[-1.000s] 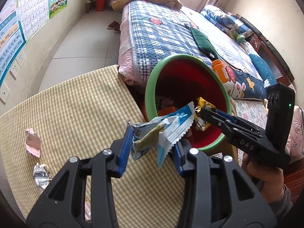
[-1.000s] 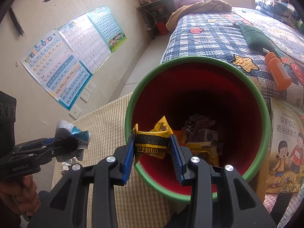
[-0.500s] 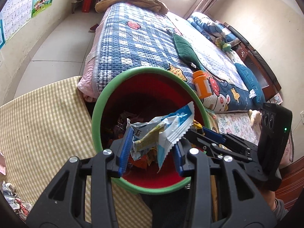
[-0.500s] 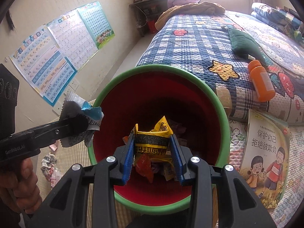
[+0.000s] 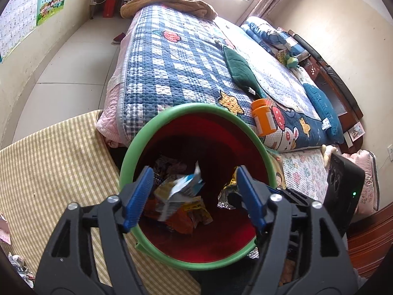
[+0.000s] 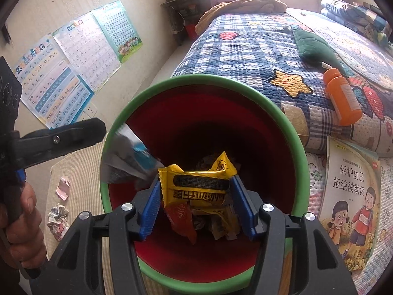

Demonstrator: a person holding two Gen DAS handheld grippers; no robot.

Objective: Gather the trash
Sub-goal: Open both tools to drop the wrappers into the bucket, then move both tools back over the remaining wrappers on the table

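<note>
Both drops under way over the red bin [image 5: 196,113]. Left claw [image 5: 194,191] just sprung wide, blue-white wrapper [image 5: 184,186] falling free (blurred). Right claw [image 6: 194,204] opening too, yellow wrapper [image 6: 196,186] between its pads, not visibly pinched. Still left on the checked surface [image 6: 73,162]: pink scrap [image 6: 63,187], crumpled foil [image 6: 57,217].

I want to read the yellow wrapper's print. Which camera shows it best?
The right wrist view: the yellow wrapper faces the camera between the right gripper fingers, over the bin. The left wrist view shows only a crumpled edge of it.
</note>
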